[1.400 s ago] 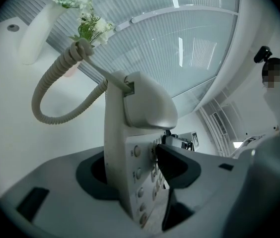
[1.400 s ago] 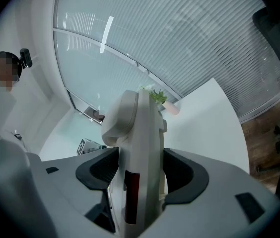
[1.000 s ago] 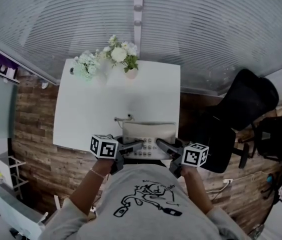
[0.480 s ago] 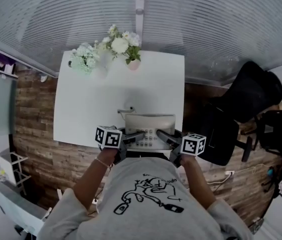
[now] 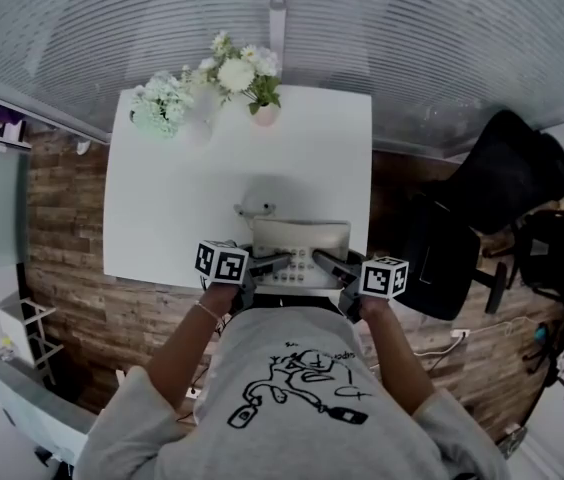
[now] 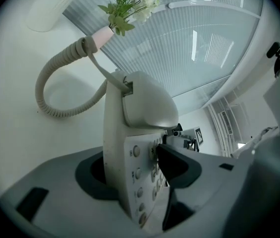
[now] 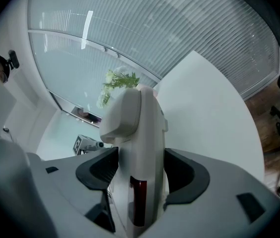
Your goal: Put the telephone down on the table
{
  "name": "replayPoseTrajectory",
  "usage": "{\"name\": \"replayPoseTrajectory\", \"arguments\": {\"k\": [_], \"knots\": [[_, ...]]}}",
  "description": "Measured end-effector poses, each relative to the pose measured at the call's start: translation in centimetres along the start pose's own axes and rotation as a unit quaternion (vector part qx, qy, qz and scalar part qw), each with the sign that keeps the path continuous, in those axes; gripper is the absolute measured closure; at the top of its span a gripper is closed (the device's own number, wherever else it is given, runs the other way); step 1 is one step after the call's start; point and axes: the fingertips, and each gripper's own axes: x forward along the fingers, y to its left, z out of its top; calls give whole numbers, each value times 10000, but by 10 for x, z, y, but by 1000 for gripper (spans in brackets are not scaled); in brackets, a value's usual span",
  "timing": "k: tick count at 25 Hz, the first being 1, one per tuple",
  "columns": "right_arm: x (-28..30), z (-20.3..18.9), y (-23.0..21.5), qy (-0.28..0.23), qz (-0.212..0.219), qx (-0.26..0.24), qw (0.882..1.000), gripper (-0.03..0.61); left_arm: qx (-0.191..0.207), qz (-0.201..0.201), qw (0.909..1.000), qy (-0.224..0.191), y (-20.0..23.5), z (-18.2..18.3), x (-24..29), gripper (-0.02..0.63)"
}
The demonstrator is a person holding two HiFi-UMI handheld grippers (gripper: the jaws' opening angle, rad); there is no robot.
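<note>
At the near edge of the tabletop (image 5: pixel 162 218), the left gripper (image 5: pixel 270 264) and right gripper (image 5: pixel 324 262) each clamp their fingers on the telephone (image 5: pixel 300 238).

The beige corded desk telephone (image 5: pixel 300 251), clamped between the left hand-held gripper (image 5: pixel 270 264) and the right hand-held gripper (image 5: pixel 326 262), has sunk and shifted toward 12 o'clock over the white worktop (image 5: pixel 172 208). It looks nearly seated, though contact is unclear.

Nothing legible anywhere — the telephone (image 6: pixel 117 148) keys show no readable digits; the shirt (image 5: pixel 297 393) carries only a black drawing. Square black-and-white markers stand on the cubes of the left gripper (image 5: pixel 274 263) and right gripper (image 5: pixel 324 261).
</note>
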Motion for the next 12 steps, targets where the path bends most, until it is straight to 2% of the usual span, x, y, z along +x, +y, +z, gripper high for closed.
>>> {"name": "replayPoseTrajectory", "arguments": {"k": [12], "knots": [[17, -7, -30, 233, -142, 52, 9996, 279, -101, 120, 9998, 95, 30, -5, 16, 376]]}}
